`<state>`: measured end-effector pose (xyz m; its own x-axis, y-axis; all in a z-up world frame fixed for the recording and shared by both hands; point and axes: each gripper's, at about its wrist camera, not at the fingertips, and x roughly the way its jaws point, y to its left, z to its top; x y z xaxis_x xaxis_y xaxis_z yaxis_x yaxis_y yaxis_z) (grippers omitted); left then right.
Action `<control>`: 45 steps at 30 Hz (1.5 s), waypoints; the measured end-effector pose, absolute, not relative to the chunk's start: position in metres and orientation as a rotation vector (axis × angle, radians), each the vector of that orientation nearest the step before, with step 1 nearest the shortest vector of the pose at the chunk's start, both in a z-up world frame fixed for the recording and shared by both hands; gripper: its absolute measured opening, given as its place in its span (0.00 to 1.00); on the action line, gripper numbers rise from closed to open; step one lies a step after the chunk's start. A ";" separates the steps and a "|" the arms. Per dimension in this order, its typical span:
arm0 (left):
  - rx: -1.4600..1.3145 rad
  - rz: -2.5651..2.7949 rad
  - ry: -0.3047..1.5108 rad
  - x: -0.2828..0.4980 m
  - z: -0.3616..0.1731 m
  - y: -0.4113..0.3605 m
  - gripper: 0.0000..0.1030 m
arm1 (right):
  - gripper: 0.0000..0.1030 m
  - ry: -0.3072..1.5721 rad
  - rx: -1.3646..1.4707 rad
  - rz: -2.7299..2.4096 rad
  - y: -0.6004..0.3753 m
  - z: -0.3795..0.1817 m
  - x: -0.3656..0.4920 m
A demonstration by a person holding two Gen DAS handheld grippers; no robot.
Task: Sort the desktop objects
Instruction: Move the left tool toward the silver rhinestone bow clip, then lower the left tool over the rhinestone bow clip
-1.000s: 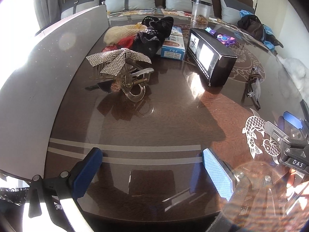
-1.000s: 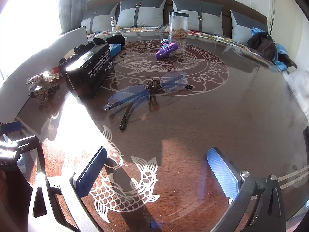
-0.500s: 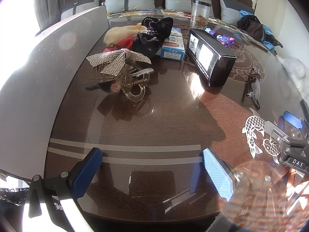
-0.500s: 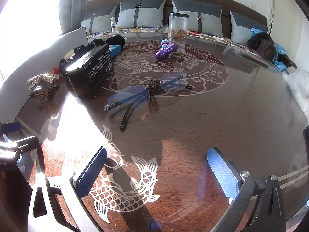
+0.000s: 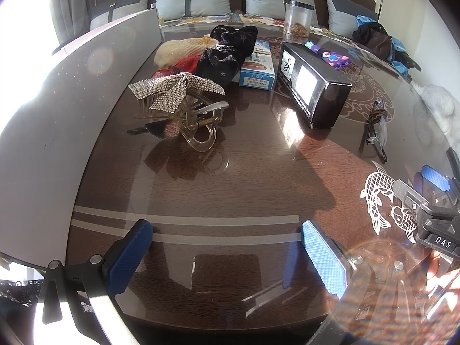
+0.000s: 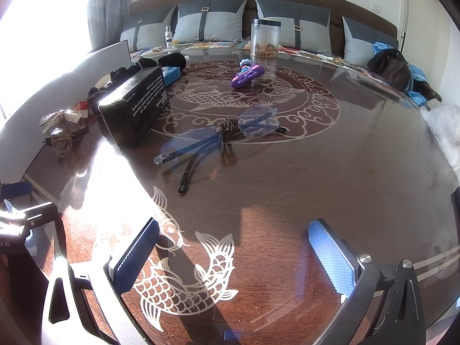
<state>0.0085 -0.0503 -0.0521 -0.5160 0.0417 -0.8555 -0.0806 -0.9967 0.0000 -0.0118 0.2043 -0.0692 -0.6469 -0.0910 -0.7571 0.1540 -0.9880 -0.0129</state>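
Note:
My left gripper (image 5: 227,256) is open and empty, low over the near edge of the dark glass table (image 5: 230,184). Ahead of it lie a clear hair claw with a rhinestone bow (image 5: 181,106), black scrunchies (image 5: 227,51), a blue-white box (image 5: 257,69) and a black box (image 5: 313,83). My right gripper (image 6: 233,256) is open and empty above the fish inlay. Folded glasses (image 6: 221,135) lie ahead of it, with a purple toy (image 6: 248,73) farther back. The black box (image 6: 135,103) is at its left.
A clear jar (image 6: 264,37) stands at the table's far edge, before a sofa with grey cushions (image 6: 210,20). A grey panel (image 5: 57,92) runs along the table's left side. A dark bag (image 6: 391,66) and white fluffy thing (image 6: 445,129) lie at the right.

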 end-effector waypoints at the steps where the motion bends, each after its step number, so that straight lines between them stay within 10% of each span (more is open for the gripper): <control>1: -1.508 2.675 0.061 0.008 -0.052 -0.050 1.00 | 1.00 0.115 1.249 -2.732 0.204 -0.069 -0.012; 45: -1.523 2.670 -0.042 0.006 -0.049 -0.061 1.00 | 1.00 0.117 1.248 -2.732 0.204 -0.070 -0.012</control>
<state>0.0056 -0.0613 -0.0494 -0.5072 0.0721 -0.8588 -0.0452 -0.9973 -0.0570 -0.0118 0.2042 -0.0698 -0.6478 -0.0912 -0.7564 0.1554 -0.9877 -0.0140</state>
